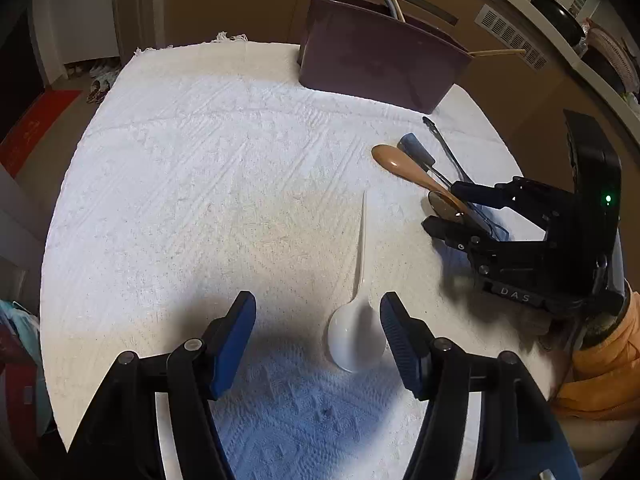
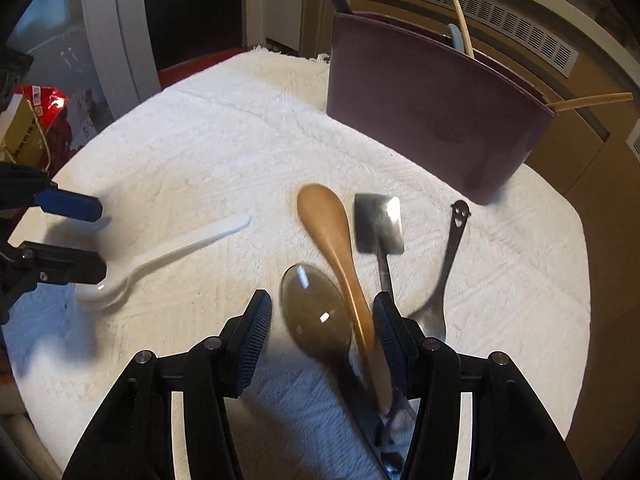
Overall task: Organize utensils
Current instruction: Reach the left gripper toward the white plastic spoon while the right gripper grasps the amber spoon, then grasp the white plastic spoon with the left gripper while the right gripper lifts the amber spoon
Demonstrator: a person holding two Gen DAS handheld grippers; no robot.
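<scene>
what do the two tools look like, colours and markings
Both tools, left and right, have black linkage frames with silver pivot bolts and ribbed blue pads. The right one carries white "DAS" lettering, a green light, and an orange sleeve behind it.

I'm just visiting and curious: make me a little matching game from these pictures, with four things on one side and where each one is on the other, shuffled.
Things:
1. white spoon
2. wooden spoon
3. chopsticks
4. metal spatula

Places:
A. standing in the maroon holder
B. bowl between the open left claw's fingers
C. handle lying between the open right claw's fingers
D. flat on the cloth, just right of the wooden spoon

Pairs: 1-B, 2-C, 3-A, 4-D
</scene>
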